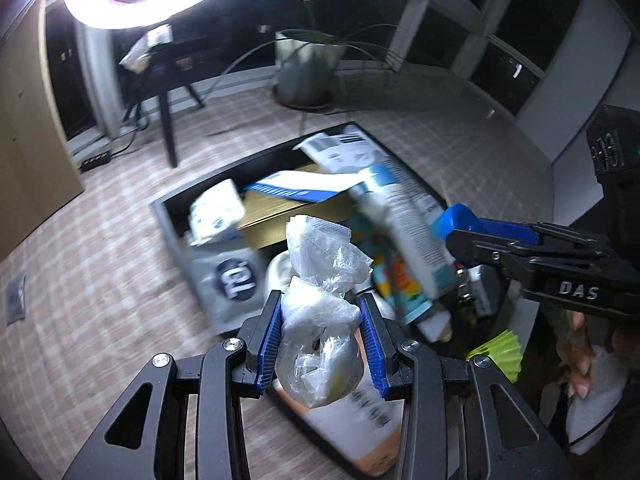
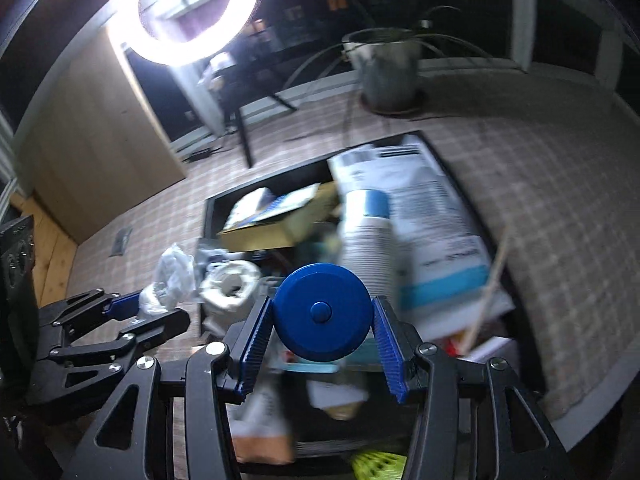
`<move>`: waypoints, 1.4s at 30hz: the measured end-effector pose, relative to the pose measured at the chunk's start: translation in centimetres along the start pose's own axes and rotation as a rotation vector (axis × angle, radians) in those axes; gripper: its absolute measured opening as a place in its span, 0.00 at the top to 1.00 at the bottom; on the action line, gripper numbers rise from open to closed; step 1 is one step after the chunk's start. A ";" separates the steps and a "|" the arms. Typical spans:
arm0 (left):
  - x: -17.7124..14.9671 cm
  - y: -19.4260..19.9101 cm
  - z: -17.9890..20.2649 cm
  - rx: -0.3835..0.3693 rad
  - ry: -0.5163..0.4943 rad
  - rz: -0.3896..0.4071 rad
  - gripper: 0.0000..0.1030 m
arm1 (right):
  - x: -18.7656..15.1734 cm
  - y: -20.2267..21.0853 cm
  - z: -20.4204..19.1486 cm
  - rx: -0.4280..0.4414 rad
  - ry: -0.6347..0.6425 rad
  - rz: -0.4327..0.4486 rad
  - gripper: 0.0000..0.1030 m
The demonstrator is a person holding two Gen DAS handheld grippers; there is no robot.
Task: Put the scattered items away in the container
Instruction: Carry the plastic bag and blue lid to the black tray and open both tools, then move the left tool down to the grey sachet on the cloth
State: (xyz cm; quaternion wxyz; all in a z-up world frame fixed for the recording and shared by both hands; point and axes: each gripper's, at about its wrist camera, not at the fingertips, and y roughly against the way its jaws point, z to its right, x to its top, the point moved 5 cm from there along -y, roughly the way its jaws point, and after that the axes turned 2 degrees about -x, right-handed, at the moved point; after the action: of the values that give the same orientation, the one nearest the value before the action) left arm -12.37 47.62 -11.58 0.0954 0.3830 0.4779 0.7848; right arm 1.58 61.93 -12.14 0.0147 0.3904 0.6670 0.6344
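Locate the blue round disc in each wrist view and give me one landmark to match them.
Left wrist: blue disc at right, edge-on, in the right gripper.
Right wrist: blue disc centre, face-on, between the fingers.
Shared landmark: ring light, top left.

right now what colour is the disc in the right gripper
Blue disc, clearest in the right wrist view.

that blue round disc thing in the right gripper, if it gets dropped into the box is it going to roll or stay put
The blue disc looks rigid and smooth, so it could slip from the right gripper. Dropped on its edge, its round rim would probably roll; landing flat, it likely stays. The cluttered black container should stop it quickly.
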 end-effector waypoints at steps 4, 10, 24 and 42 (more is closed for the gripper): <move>0.9 -0.8 2.0 -0.016 -0.025 -0.005 0.61 | -0.3 0.0 2.4 -0.030 -0.035 -0.004 0.55; 1.9 -2.0 4.0 -0.023 -0.049 0.000 0.60 | -0.5 -0.4 3.9 -0.045 -0.053 -0.014 0.55; 1.1 0.9 -1.2 0.023 0.011 0.015 0.35 | -0.4 2.1 3.8 -0.042 -0.069 0.012 0.44; -5.3 6.9 -29.3 0.299 0.226 -0.064 0.34 | -3.9 2.8 -8.9 -0.043 -0.099 0.022 0.31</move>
State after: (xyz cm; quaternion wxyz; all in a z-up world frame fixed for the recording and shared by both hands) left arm -27.53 21.41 -15.87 0.0081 0.2867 0.6087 0.7397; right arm 1.14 52.10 -9.84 0.0490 0.4282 0.6472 0.6288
